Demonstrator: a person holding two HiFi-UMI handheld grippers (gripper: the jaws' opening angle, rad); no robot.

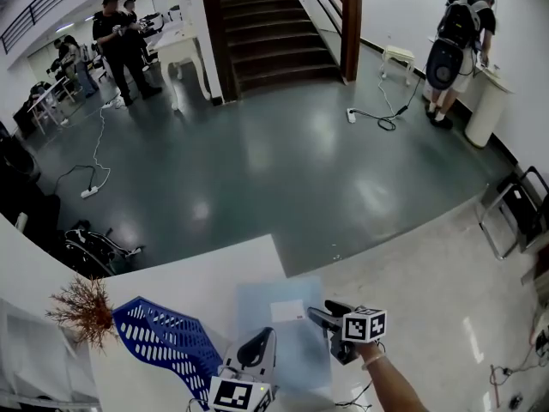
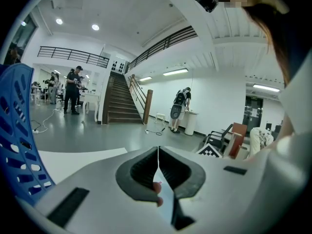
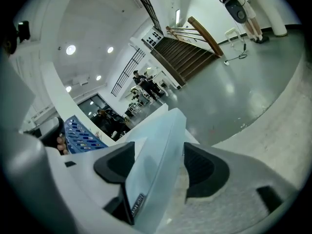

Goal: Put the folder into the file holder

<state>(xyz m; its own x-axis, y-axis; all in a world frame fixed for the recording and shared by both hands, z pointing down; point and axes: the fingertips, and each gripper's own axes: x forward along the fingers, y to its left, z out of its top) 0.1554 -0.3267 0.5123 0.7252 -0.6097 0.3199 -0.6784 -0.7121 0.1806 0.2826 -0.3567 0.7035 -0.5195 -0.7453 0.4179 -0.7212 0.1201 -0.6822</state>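
Folder (image 1: 283,337), a pale, see-through blue one with a white label patch, sits at the right edge of the white surface (image 1: 214,273), in front of the person working. From the head view I cannot tell whether it lies flat there or is raised a little.

The left tool (image 1: 257,346) is clenched on it. In the left gripper view (image 2: 158,162) the two dark pads meet on the thin sheet (image 2: 165,194), which runs edge-on between them.

The right tool (image 1: 322,318) is released. In the right gripper view (image 3: 161,165) its jaws stand wide, with the folder (image 3: 156,150) slanting up between them, close to the left pad and clear of the right one.

The blue perforated file holder (image 1: 167,337) rests on the surface just left of the folder, beside the left tool. It shows again at the left edge of the left gripper view (image 2: 14,145) and beyond the folder in the right gripper view (image 3: 80,138).

A dried brown sprig (image 1: 83,309) stands further left, near the holder.

Beyond the surface are grey floor, a dark staircase (image 1: 274,33) and several people standing well away.
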